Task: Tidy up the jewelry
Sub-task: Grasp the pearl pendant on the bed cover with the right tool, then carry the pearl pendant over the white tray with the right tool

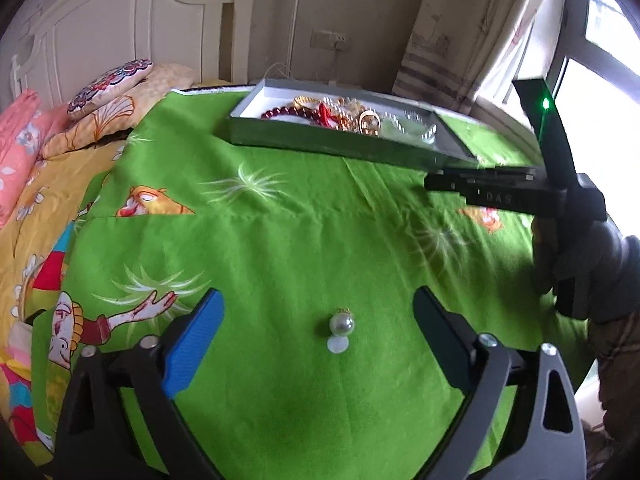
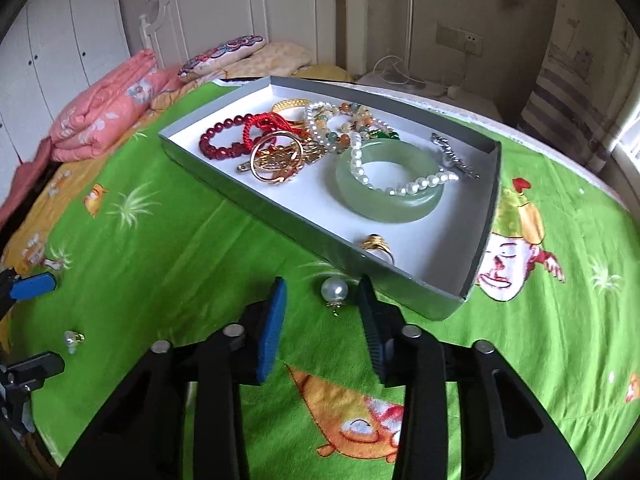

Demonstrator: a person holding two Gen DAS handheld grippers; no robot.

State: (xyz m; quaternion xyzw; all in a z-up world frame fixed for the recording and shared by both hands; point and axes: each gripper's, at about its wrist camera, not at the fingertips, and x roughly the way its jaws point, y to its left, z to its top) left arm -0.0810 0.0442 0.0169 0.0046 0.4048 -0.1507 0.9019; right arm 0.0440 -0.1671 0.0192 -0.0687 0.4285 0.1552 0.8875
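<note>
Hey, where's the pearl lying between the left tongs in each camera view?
Left wrist: the pearl is low centre, between the open left tongs.
Right wrist: it is at the far lower left; the second pearl mid-picture is a different one.
Shared landmark: the grey box of jewelry, top centre in both views.

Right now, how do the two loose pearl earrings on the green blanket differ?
The near pearl sits between the right hand-held gripper's open fingers, beside the tray; the far pearl lies out in the open, near the left hand-held gripper. The near pearl's gold fitting points toward the camera; the far pearl's points sideways. Both are untouched, outside the tray.
</note>
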